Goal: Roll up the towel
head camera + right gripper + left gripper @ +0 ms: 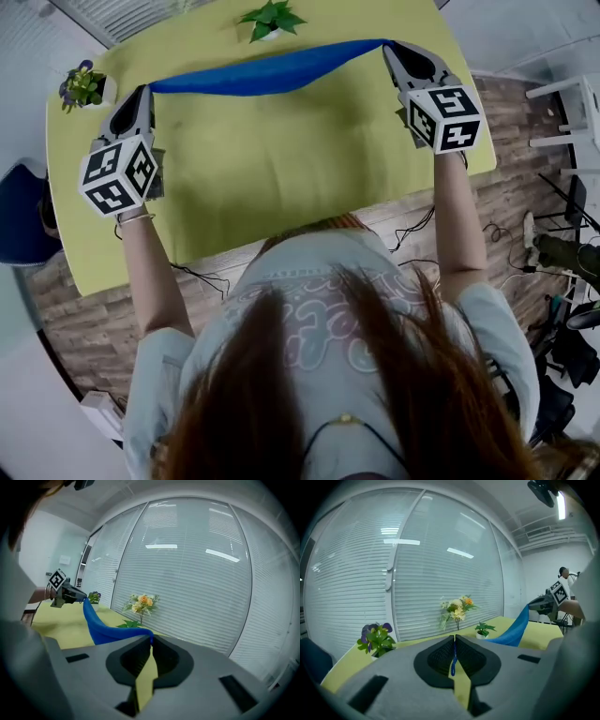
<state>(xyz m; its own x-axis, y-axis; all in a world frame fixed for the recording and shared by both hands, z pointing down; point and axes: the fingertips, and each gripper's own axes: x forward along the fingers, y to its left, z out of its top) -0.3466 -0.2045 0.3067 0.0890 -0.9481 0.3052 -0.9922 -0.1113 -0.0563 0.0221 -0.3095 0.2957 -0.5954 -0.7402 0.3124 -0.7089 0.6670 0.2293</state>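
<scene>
A blue towel point(267, 71) hangs stretched in a sagging band above the yellow-green table point(281, 169), held at both ends. My left gripper point(147, 91) is shut on its left corner, where a thin blue edge point(453, 660) shows between the closed jaws. My right gripper point(387, 46) is shut on the right corner, and the towel point(101, 623) runs from its jaw tips away toward the other gripper point(65, 594). In the left gripper view the towel point(513, 630) slopes up to the right gripper point(543, 603).
A small green plant point(272, 19) stands at the table's far edge and a purple-flowered pot point(82, 86) at its far left corner. A vase of flowers point(457, 609) stands by the blinds. White racks point(572, 103) and cables are on the floor to the right.
</scene>
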